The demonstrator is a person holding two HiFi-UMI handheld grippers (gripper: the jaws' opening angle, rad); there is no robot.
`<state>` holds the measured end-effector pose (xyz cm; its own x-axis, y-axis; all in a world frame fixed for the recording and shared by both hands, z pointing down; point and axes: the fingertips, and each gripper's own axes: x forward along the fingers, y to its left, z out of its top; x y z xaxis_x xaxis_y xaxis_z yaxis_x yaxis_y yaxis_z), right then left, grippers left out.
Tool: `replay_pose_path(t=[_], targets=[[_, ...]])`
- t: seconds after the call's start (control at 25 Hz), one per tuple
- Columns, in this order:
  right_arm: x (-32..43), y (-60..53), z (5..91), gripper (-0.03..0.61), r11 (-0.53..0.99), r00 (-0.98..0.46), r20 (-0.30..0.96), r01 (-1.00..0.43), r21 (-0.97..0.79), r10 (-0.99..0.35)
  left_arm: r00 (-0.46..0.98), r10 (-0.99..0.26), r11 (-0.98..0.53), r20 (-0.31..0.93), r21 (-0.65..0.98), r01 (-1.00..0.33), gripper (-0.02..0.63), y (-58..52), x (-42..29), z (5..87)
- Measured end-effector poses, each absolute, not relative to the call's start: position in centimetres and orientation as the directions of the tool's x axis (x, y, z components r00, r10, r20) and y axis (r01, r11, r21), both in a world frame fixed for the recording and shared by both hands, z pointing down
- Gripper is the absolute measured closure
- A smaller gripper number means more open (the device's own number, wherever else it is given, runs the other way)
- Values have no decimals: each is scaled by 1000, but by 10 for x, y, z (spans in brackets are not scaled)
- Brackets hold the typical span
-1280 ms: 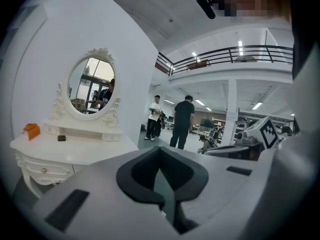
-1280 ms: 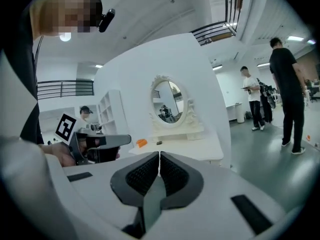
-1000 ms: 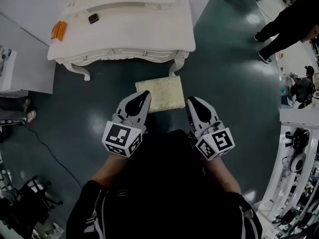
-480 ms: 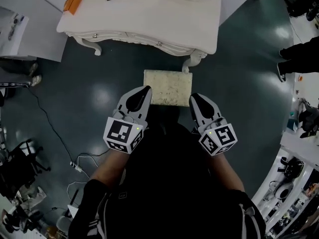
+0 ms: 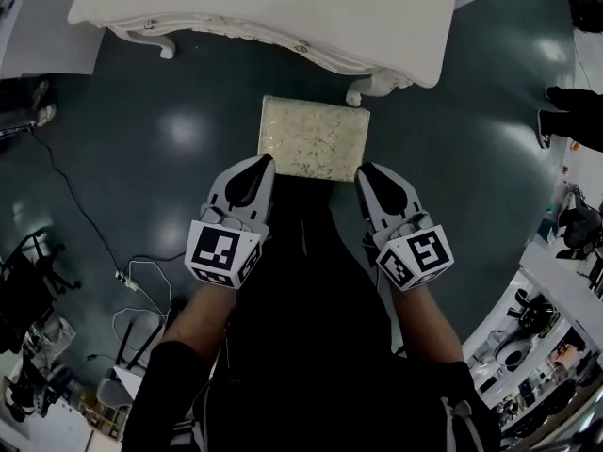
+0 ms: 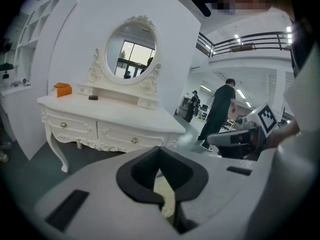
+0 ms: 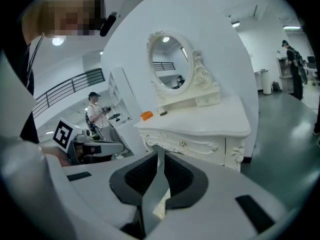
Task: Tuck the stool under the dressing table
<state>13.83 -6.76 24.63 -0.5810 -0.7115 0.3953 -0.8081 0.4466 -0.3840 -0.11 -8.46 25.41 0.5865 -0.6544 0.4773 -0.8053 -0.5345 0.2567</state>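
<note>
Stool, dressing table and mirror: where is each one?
stool [image 5: 314, 139], head view, middle of the cushion top.
dressing table [image 5: 283, 12], head view, bare tabletop.
mirror [image 6: 131, 53], left gripper view, middle of the glass.

We find the stool [image 5: 314, 139] standing on the floor [image 5: 471, 186] just in front of the dressing table [image 5: 283, 8], beside its right front leg [image 5: 372, 88]. Our left hand-held gripper [image 5: 258, 163] sits at the stool's near left corner and our right hand-held gripper [image 5: 366, 170] at its near right corner. A mirror [image 6: 131, 51] rises at the back of the tabletop, a small box [image 6: 62, 89] to its left. A cable [image 5: 85, 224] trails over the floor on our left.
</note>
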Motion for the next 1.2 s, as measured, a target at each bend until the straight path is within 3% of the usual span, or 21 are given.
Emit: replay_pose_path(t=[0.68,0.88,1.2], targets=[[144,-69,414,459,384,-571,527,-818,-428,-629,598,-549,-534,584,305,-788,604,-104,14,420],[135,-71,465,413,361,-594,562,-801,-477,-575,577,-546,-520,608,294,-802,517,-106,-2,474],[126,-74,528,350,373,-620,583,-783,-498,-524,577,-477,-494,663,340,-800,495,-103,-11,543]])
